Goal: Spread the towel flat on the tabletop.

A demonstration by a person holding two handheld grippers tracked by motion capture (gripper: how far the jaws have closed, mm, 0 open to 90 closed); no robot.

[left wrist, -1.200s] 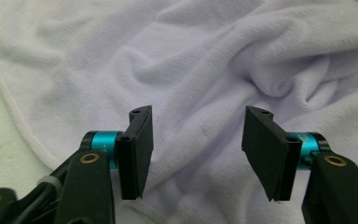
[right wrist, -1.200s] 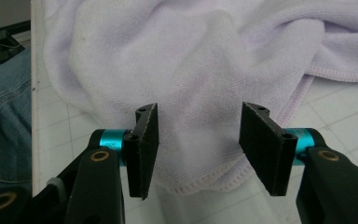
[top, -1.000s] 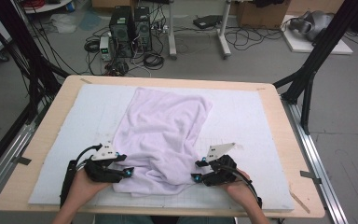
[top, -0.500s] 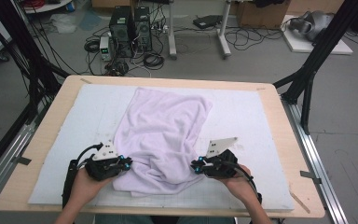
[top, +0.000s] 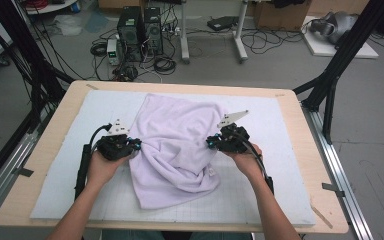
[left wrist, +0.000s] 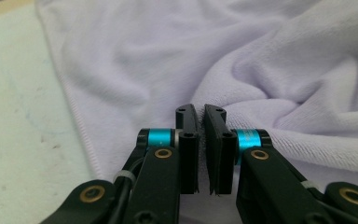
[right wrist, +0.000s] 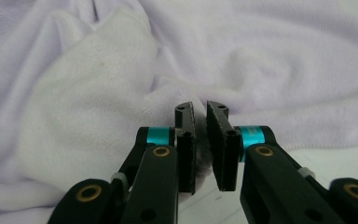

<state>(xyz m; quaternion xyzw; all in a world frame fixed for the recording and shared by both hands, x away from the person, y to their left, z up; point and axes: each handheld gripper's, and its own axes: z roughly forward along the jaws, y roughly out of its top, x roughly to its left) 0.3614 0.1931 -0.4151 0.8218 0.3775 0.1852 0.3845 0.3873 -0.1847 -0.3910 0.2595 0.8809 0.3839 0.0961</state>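
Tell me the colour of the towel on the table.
Pale lilac towel, plain with no pattern; the high view shows it best.

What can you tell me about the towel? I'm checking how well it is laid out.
The towel is pale lilac terry cloth with a stitched hem, lying crumpled on the white mat at mid-table. Its far part lies fairly flat; its near part is bunched into folds. The left gripper meets its left edge, the right gripper its right edge. Each gripper's jaws are nearly closed, seemingly pinching a fold of the cloth.
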